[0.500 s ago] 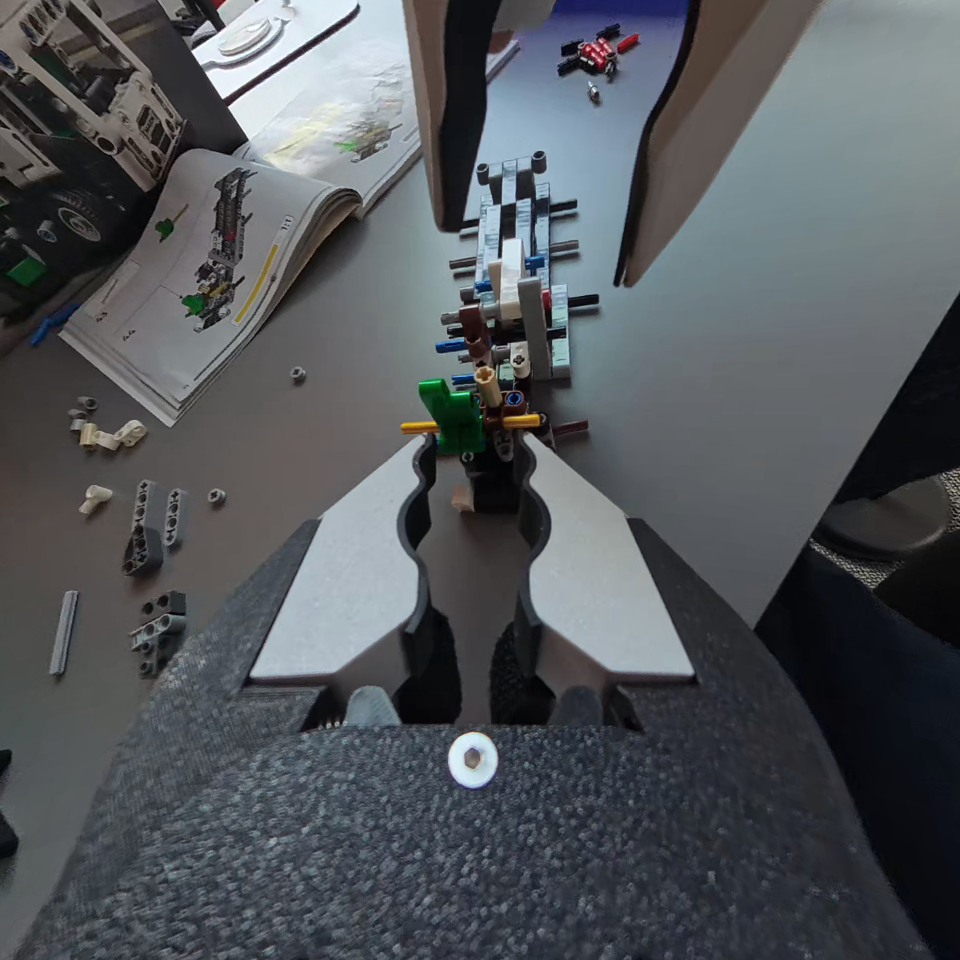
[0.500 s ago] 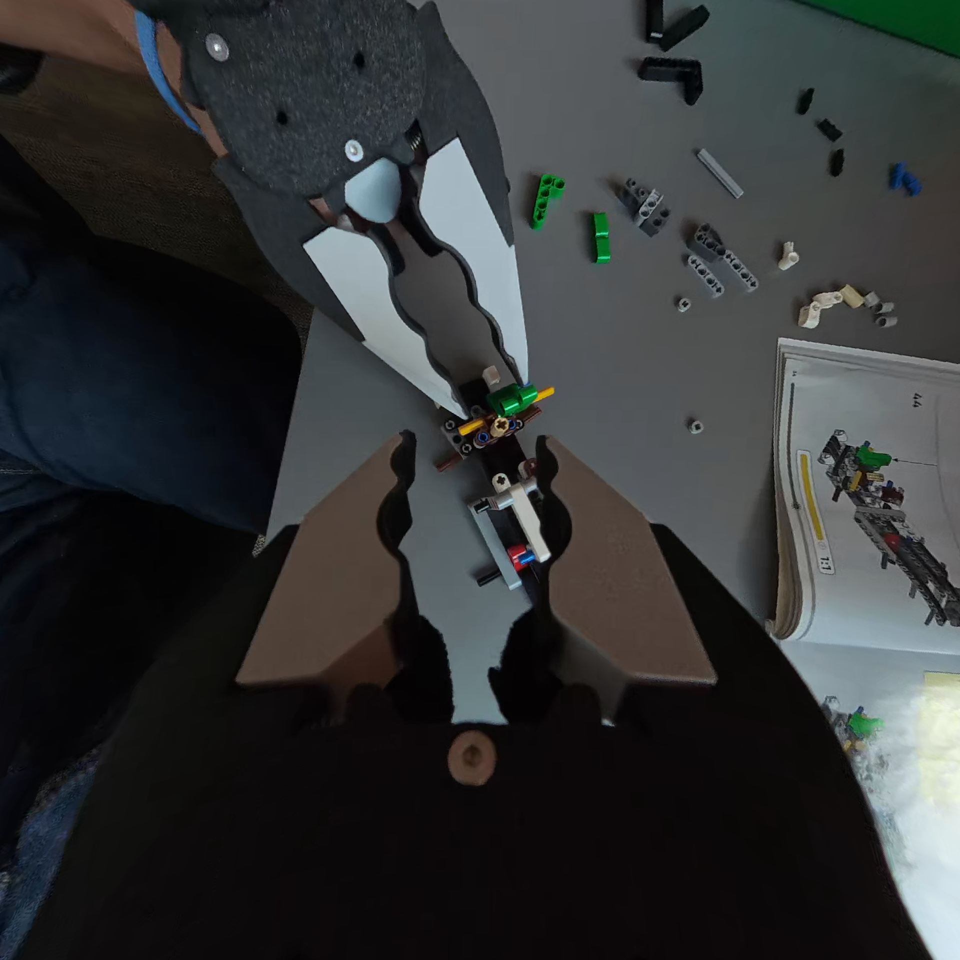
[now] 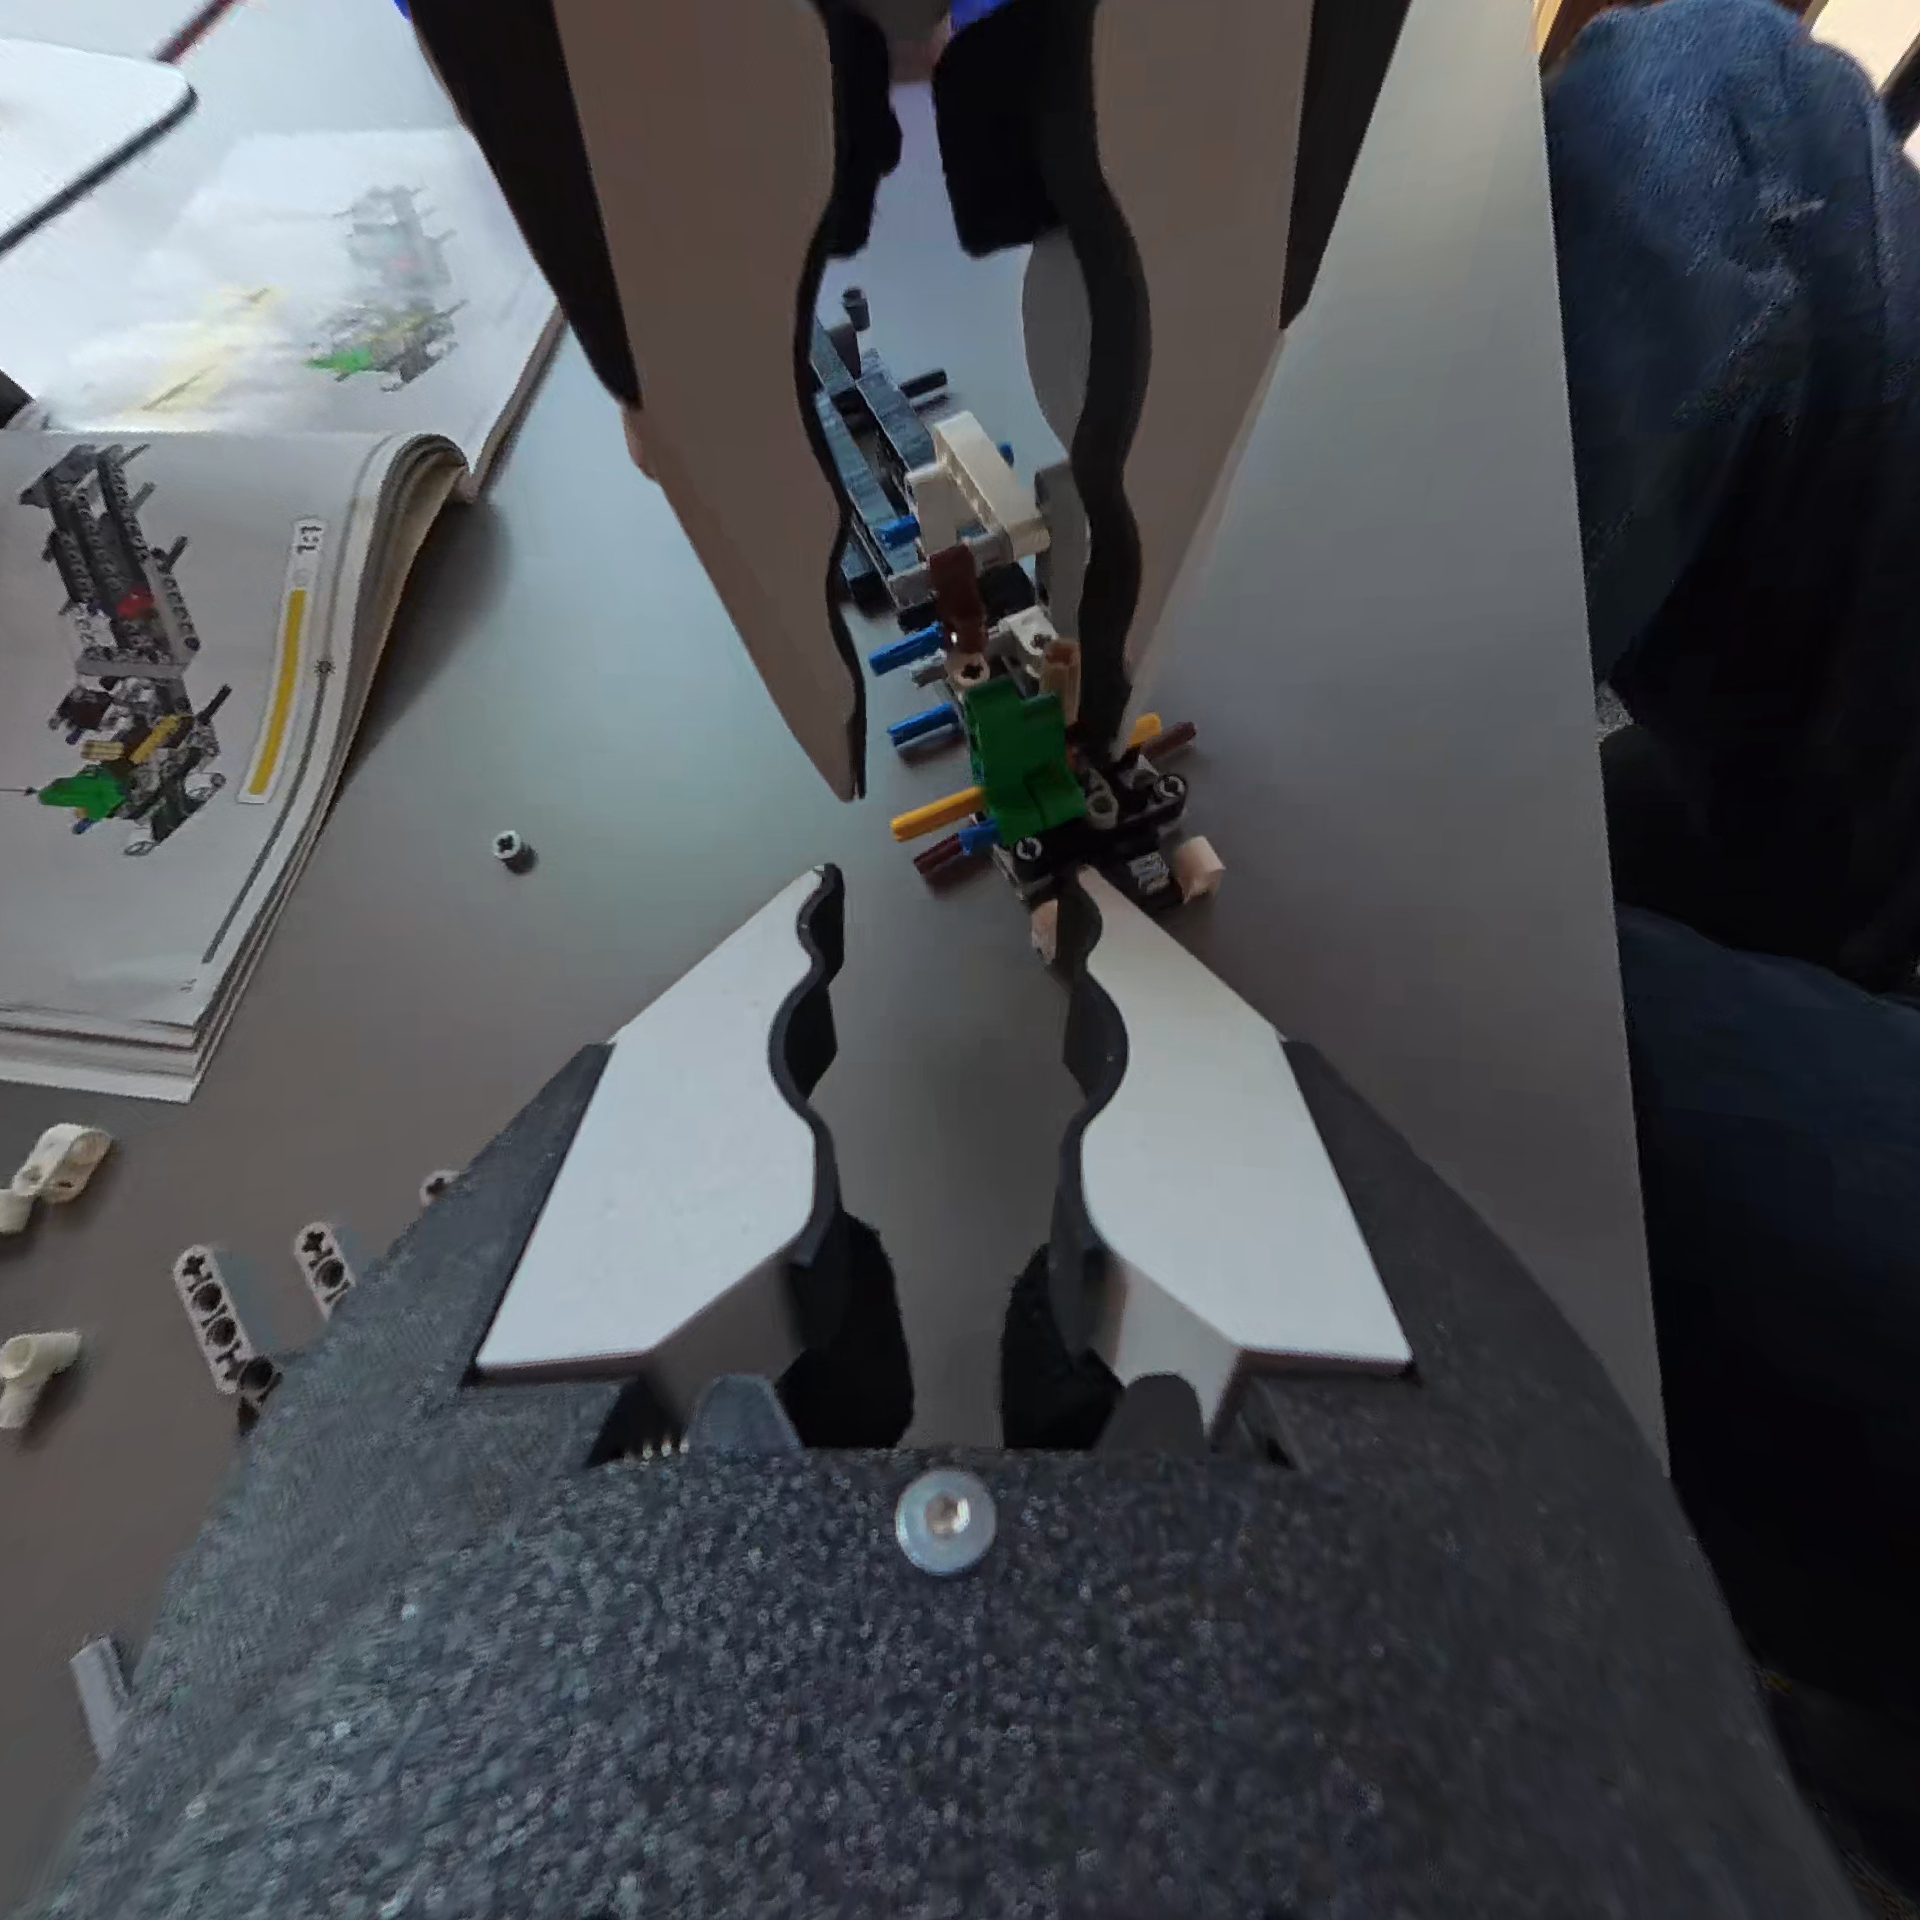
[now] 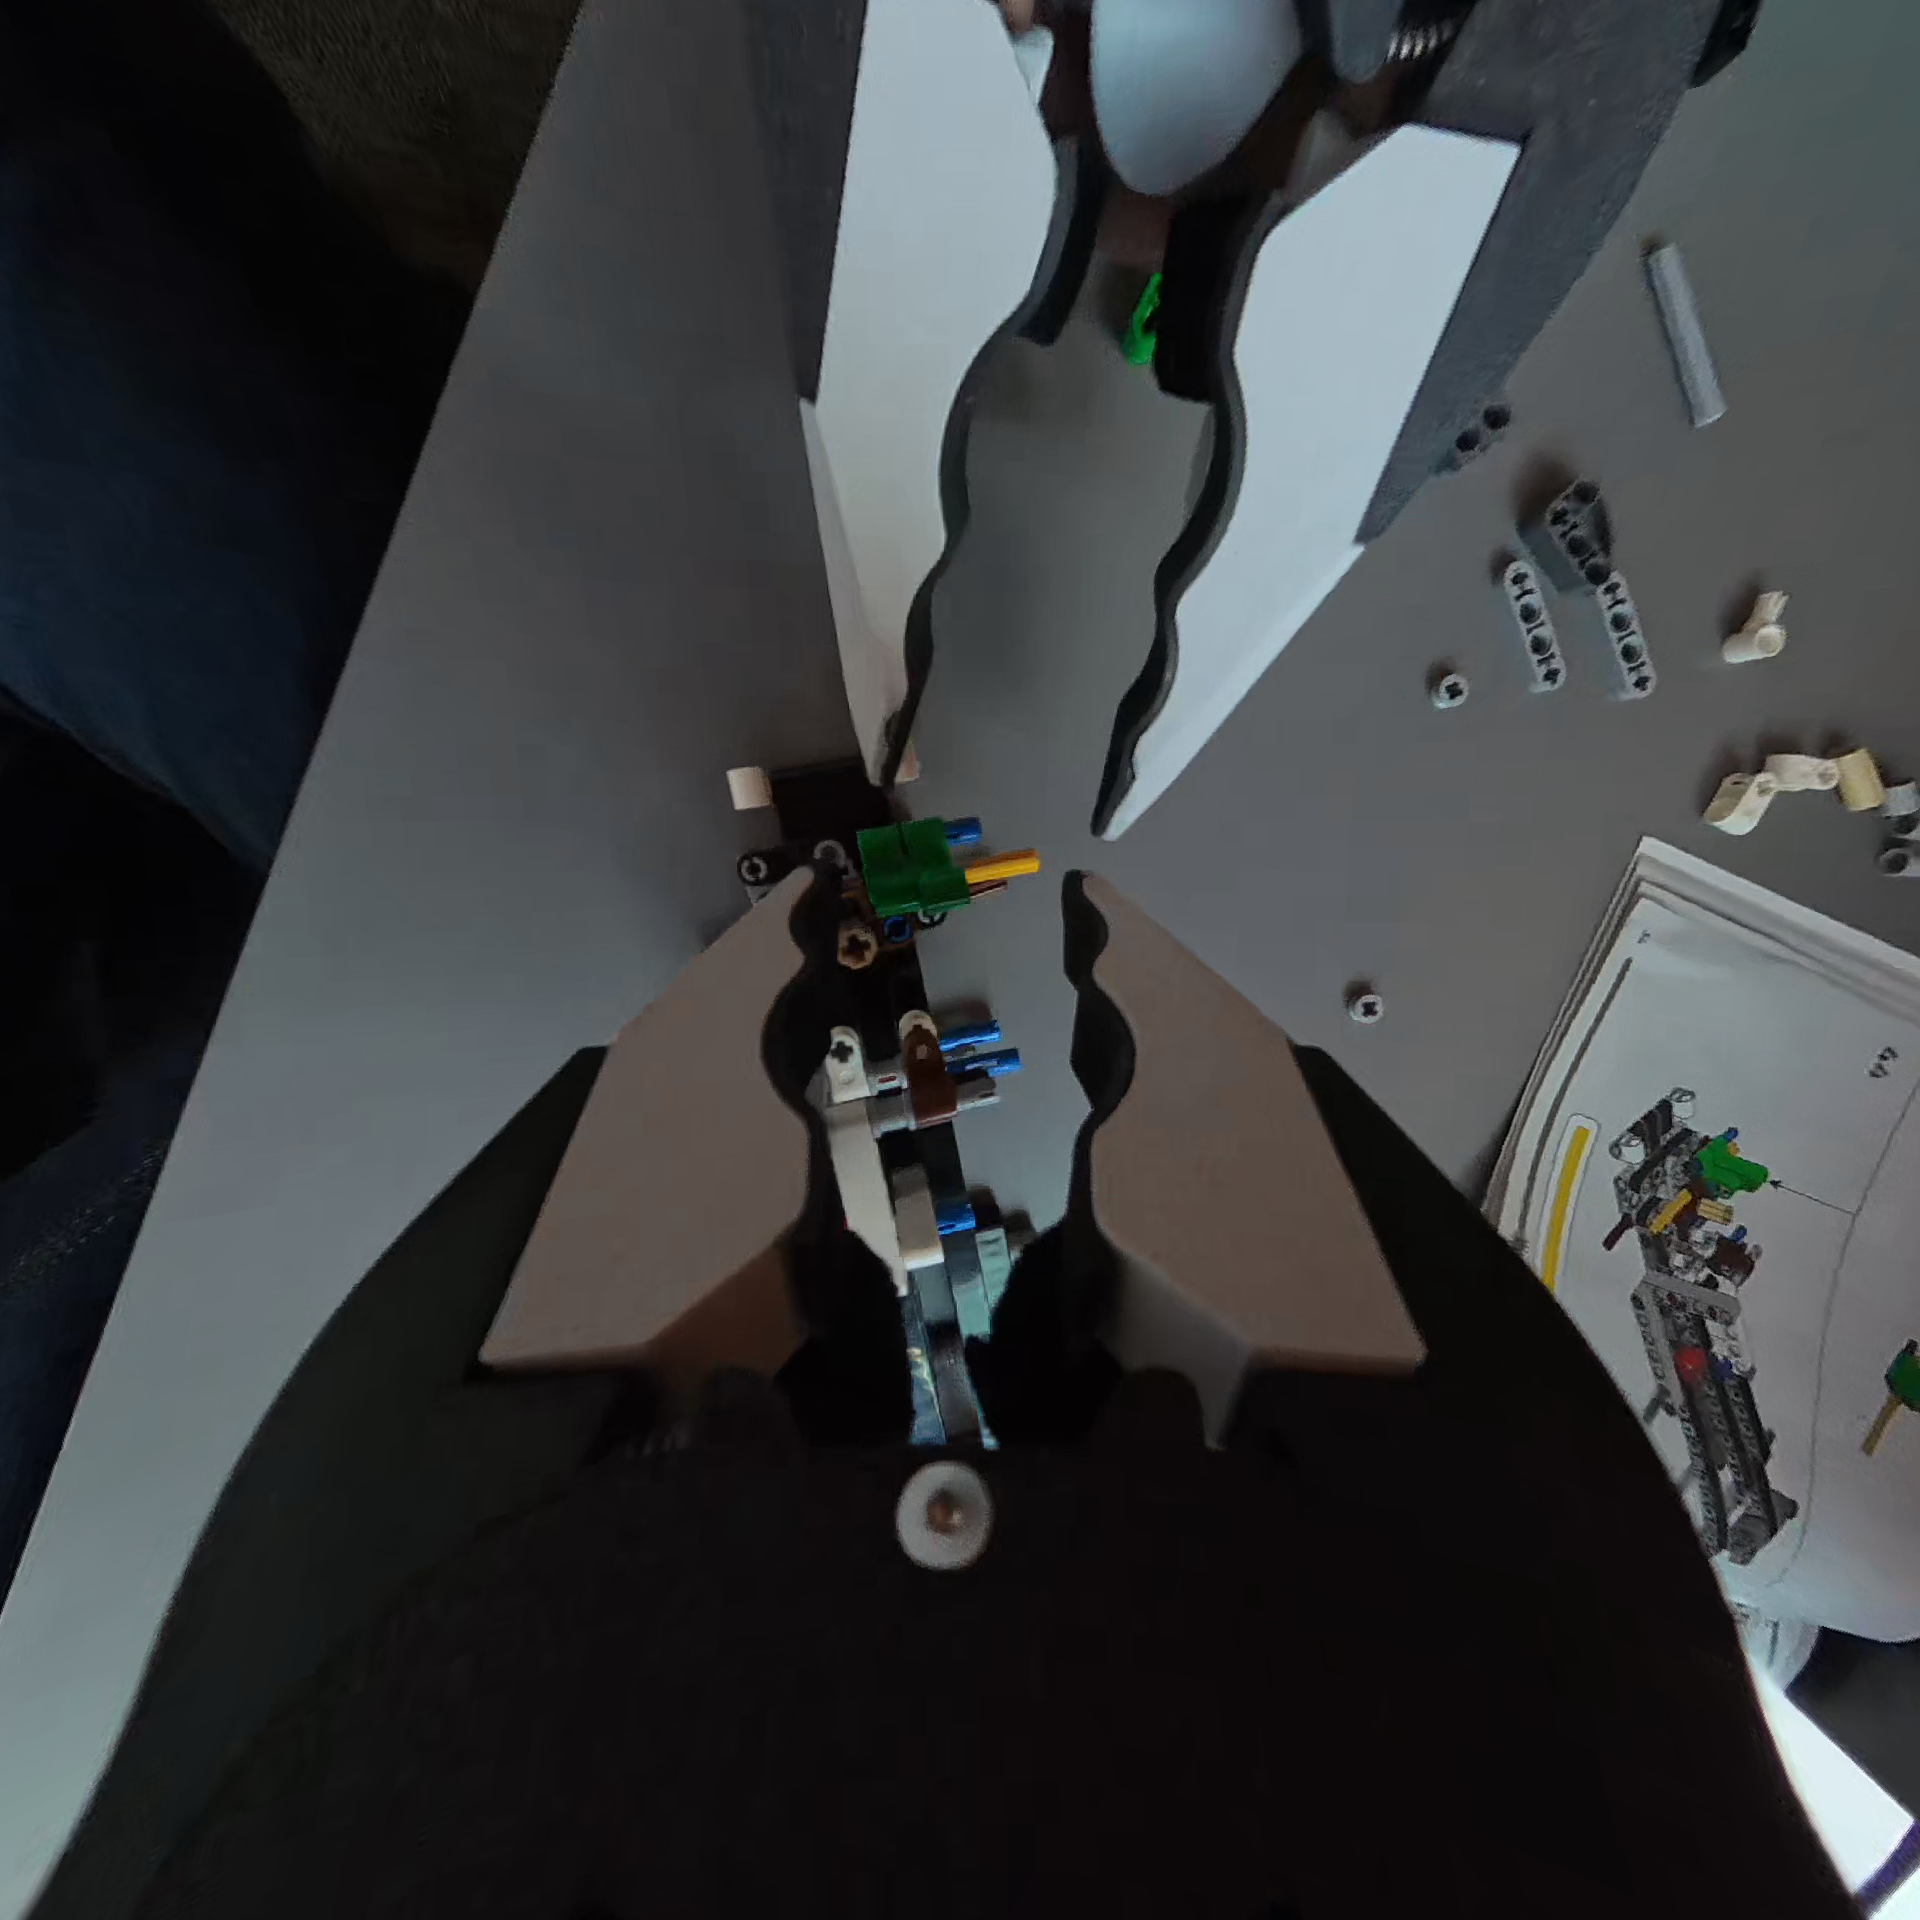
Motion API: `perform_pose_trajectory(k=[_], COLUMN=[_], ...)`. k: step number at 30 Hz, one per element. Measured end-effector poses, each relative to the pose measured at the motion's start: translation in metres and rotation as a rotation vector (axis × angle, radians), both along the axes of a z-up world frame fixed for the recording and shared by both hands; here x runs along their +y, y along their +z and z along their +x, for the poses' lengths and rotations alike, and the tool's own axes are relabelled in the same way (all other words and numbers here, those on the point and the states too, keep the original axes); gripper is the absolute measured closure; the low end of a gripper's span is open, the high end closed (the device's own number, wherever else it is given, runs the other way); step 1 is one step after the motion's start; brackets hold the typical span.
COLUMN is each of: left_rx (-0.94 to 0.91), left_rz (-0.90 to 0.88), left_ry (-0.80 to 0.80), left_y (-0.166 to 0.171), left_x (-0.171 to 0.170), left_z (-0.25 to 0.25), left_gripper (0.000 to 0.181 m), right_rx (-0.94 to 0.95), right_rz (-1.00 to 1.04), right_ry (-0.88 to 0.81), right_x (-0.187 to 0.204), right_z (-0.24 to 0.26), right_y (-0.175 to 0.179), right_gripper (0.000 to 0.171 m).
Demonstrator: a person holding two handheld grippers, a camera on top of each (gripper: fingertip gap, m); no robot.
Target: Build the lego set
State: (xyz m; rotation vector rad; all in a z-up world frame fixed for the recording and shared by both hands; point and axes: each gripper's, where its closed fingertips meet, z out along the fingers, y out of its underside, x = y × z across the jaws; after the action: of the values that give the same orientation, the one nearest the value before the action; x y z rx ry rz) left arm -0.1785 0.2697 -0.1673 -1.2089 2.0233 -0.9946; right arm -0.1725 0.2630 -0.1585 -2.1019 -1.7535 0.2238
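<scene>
Both pairs of fingers stand apart with nothing clamped between them. We see the left gripper [image 3: 956, 899] with its grey fingers spread; its right fingertip [image 3: 1081, 914] touches the near black end of the lego assembly [image 3: 1023, 769], while the other tip sits over bare table [image 3: 623, 675]. We see the right gripper [image 4: 940, 894] with its brown fingers equally spread, straddling the assembly from the opposite end. One brown fingertip [image 4: 816, 894] lies against the assembly beside the green brick [image 4: 909, 868]; the other tip is clear of it on the side where the pins stick out.

We find the assembly lying lengthwise on the grey table, close to the table edge. It is a long, narrow frame of grey beams. A white beam [image 3: 977, 483] stands on its middle part. Blue pins [image 3: 914, 655] and a yellow axle [image 3: 935, 814] project sideways. A tan part [image 3: 1200, 862] protrudes at the black end.

We note an open instruction booklet [image 3: 208, 644] on the table, well apart from the assembly. A small grey bush [image 3: 512, 850] lies between booklet and assembly. Loose grey beams [image 4: 1579, 613] and white connectors [image 4: 1761, 790] lie scattered farther off. A loose green piece [image 4: 1143, 322] lies beyond the left gripper's fingers. Dark blue cloth [image 3: 1745, 416] shows past the table edge.
</scene>
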Motion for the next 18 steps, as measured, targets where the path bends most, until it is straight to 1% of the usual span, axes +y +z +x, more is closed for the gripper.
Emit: perform_pose_trajectory(k=[1,3,4,7,10,12,15,18], left_rx=[-0.028,-0.095,-0.11,-0.102,-0.085,-0.066,-0.065,-0.064], left_rz=[0.009,0.051,0.062,0.105,0.136,0.141,0.152,0.155], left_ry=[-0.012,0.034,0.023,0.025,0.046,0.072,0.128,0.146], left_y=[0.002,0.009,0.011,0.006,0.002,-0.001,-0.001,-0.001], left_x=[-0.004,-0.003,-0.007,-0.013,-0.011,-0.01,-0.004,-0.005], left_z=[0.001,0.005,0.005,0.007,0.009,0.01,0.011,0.012], left_gripper=[0.14,0.138,0.14,0.14,0.141,0.142,0.146,0.146], right_rx=[0.005,0.023,0.046,0.143,0.154,0.146,0.163,0.169], right_rz=[-0.021,-0.038,-0.053,-0.06,-0.048,0.02,-0.001,0.018], right_ry=[0.011,0.026,0.037,0.099,0.138,0.126,0.13,0.111], right_x=[-0.002,-0.002,-0.003,-0.009,-0.01,0.001,-0.002,-0.002], right_z=[0.002,0.007,0.007,-0.002,-0.004,-0.003,-0.004,-0.004], right_y=[0.0,0.002,0.004,0.012,0.012,0.011,0.008,0.007], right_gripper=[0.13,0.131,0.133,0.144,0.143,0.145,0.155,0.155])
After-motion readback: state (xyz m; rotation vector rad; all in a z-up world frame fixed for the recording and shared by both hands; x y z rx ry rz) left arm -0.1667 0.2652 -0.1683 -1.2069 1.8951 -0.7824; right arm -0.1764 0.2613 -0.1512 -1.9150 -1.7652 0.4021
